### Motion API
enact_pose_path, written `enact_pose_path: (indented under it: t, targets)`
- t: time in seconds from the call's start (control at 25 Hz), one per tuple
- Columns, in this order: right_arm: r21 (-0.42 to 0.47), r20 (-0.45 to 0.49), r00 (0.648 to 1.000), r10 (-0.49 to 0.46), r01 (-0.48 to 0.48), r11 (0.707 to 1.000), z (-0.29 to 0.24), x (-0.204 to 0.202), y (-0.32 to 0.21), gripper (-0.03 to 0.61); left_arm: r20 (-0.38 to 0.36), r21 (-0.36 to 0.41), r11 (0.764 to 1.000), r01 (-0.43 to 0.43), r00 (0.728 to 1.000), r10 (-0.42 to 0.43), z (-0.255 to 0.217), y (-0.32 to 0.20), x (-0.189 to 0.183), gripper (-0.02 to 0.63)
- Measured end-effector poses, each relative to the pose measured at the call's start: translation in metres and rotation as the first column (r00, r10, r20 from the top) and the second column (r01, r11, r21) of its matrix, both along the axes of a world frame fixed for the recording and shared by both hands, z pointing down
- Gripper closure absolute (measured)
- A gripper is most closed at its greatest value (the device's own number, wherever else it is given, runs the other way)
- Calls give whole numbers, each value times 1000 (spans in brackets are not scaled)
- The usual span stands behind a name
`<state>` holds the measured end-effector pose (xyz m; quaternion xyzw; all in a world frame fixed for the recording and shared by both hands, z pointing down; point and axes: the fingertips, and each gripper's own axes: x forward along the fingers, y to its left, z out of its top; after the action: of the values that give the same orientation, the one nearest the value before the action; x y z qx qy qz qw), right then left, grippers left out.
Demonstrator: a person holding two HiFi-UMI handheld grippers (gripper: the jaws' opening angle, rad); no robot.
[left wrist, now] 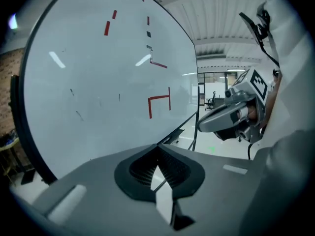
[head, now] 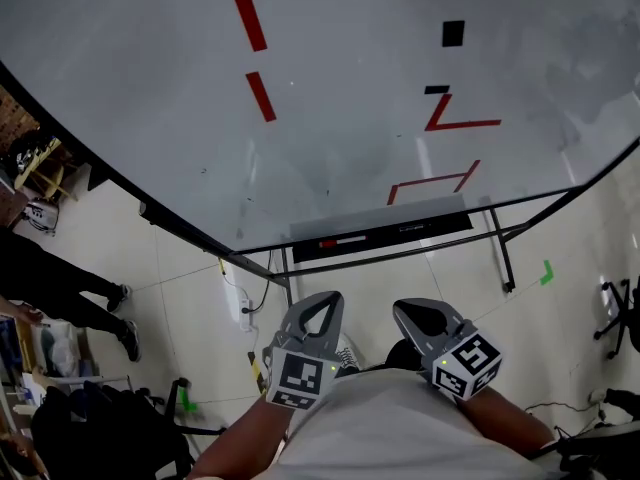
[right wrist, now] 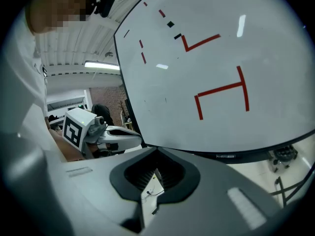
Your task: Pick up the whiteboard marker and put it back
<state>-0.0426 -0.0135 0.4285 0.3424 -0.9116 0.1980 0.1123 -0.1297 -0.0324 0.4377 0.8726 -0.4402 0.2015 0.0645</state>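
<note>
A big whiteboard with red strokes fills the upper head view. Along its lower edge runs a dark tray. On the tray lies a red-and-white marker, with a dark marker to its right. Both grippers sit low, close to my body and well short of the tray. My left gripper is shut and holds nothing. My right gripper is also shut and empty. In the left gripper view the shut tips point toward the board, with the right gripper alongside. The right gripper view shows the tray beyond its shut tips.
A person's legs stand on the tiled floor at the left, near a black bag. A power strip and cable lie under the board by the stand legs. An office chair is at the right, near a green floor mark.
</note>
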Motion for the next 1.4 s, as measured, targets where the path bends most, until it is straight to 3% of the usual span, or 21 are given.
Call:
enact_pose_path:
  t: [0.16,0.4,0.52,0.76,0.92,1.4]
  targets:
    - [-11,-9,1000,23,-23,1000,2,10,-19,577,68,-11,1000,-23,997,23,17,-14,4,597]
    - [-31,-13,1000,-16,16,999,3,26,-35,577,211,-11,999,-33,977,35,33,-35,14,597]
    - [-51,-14,999,-31,30,998,10,35,-42,577,307,-6,998,-61,950,60,44,-50,18,597]
    - [-69,-25,998,-49,47,997,17,49,-53,577,494,-13,990,-140,860,128,67,-75,26,597]
    - [-72,-21,999,-45,43,997,18,55,-63,577,521,-55,984,-171,835,174,79,-83,31,555]
    - [-85,-19,1000,-16,15,996,23,62,-75,577,619,-119,963,-241,740,262,109,-111,28,531]
